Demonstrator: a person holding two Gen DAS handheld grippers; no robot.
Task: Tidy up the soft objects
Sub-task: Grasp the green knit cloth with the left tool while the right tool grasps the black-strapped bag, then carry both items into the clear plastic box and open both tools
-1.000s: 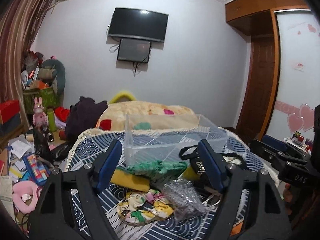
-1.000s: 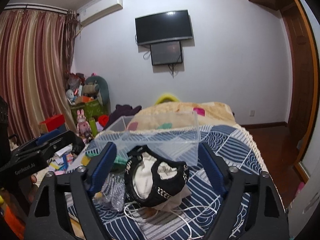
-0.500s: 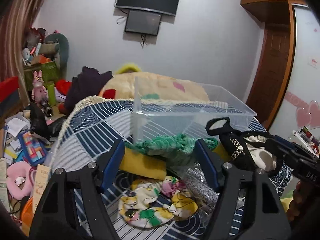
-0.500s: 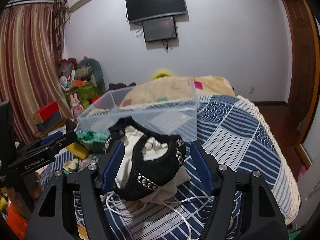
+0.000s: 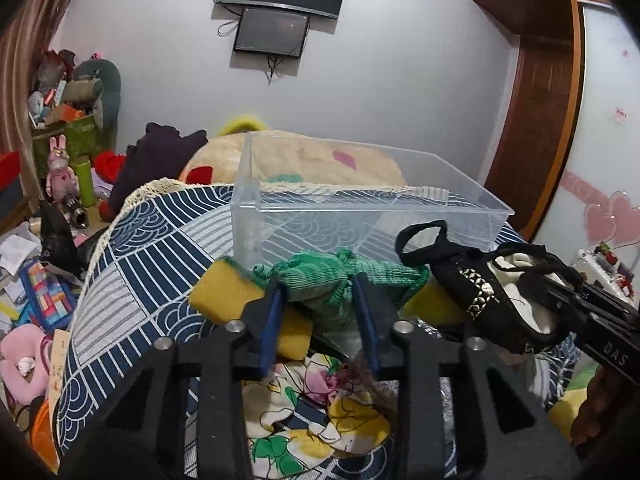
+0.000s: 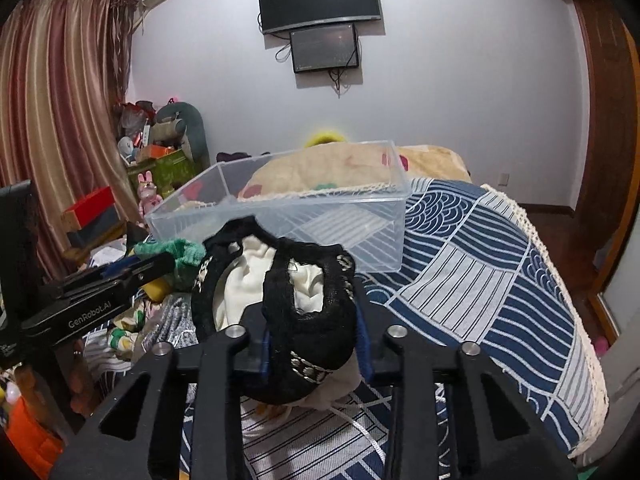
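Observation:
My left gripper [image 5: 318, 304] is shut on a green knitted cloth [image 5: 340, 272], which lies over a yellow sponge [image 5: 228, 292] just in front of the clear plastic bin [image 5: 360, 216]. My right gripper [image 6: 314, 328] is shut on a black studded bag with white lining [image 6: 276, 292] and holds it up in front of the bin [image 6: 280, 220]. In the left wrist view the bag [image 5: 488, 296] hangs at the right from the right gripper [image 5: 576, 300]. In the right wrist view the left gripper [image 6: 156, 262] and green cloth [image 6: 180, 254] sit at the left.
A floral cloth [image 5: 320, 412] and a silvery mesh piece [image 6: 172, 320] lie on the blue patterned bedspread [image 6: 480, 272]. A beige quilt [image 5: 312, 160] lies behind the bin. Cluttered floor and toys [image 5: 36, 280] are to the left; a door [image 5: 540, 120] is at the right.
Both grippers moved forward and closed: the left on the green cloth, the right on the black bag, which is now raised nearer the bin.

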